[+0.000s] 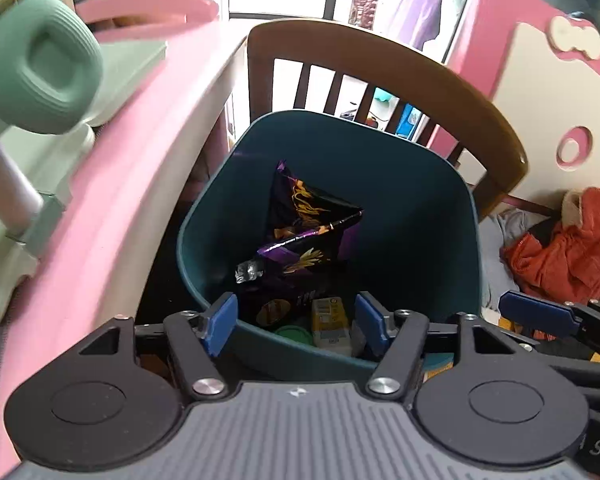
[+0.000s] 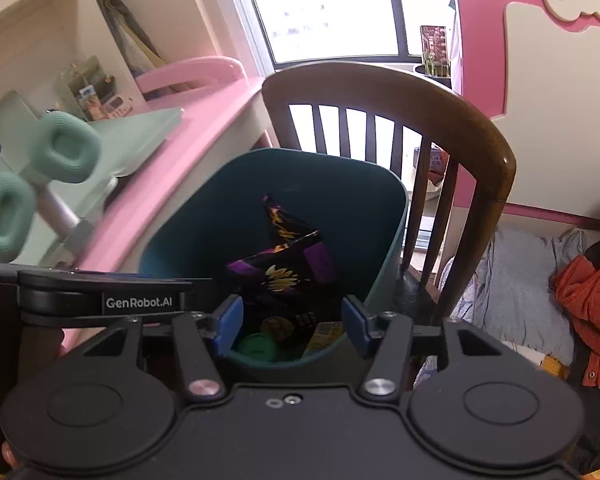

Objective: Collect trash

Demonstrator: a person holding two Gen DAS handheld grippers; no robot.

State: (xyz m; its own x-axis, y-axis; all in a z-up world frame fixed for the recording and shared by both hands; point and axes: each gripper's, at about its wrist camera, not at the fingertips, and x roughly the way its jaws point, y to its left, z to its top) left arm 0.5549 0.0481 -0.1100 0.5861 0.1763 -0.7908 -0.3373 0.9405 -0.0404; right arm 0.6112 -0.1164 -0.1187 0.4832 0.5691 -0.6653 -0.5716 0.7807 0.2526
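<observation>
The left gripper's (image 1: 296,322) blue fingers (image 1: 222,322) stood apart with nothing between them, poised over the near rim of a teal bin (image 1: 420,208). Inside the bin a purple snack bag (image 1: 304,220) leaned upright against the trash below it: a yellow carton (image 1: 329,316) and a green lid (image 1: 294,336) at the bottom. A pink desk (image 1: 112,184) ran along the bin's left side, with a mint-green clamp knob (image 1: 44,80) on it. Behind the bin stood a wooden chair (image 1: 380,56), and an orange jacket (image 1: 564,248) lay to the right. The tip of the right gripper (image 1: 536,314) showed at the right edge.

In the right wrist view, the right gripper's (image 2: 294,328) fingers (image 2: 230,328) were likewise parted and empty, just above the bin's (image 2: 204,216) near rim. The snack bag (image 2: 288,264) sat in the bin, above the green lid (image 2: 258,346) and the carton (image 2: 324,338). The left gripper (image 2: 104,300) reached in from the left, beside the desk (image 2: 204,120). The chair (image 2: 440,104) stood behind the bin, and the jacket (image 2: 592,292) lay far right.
</observation>
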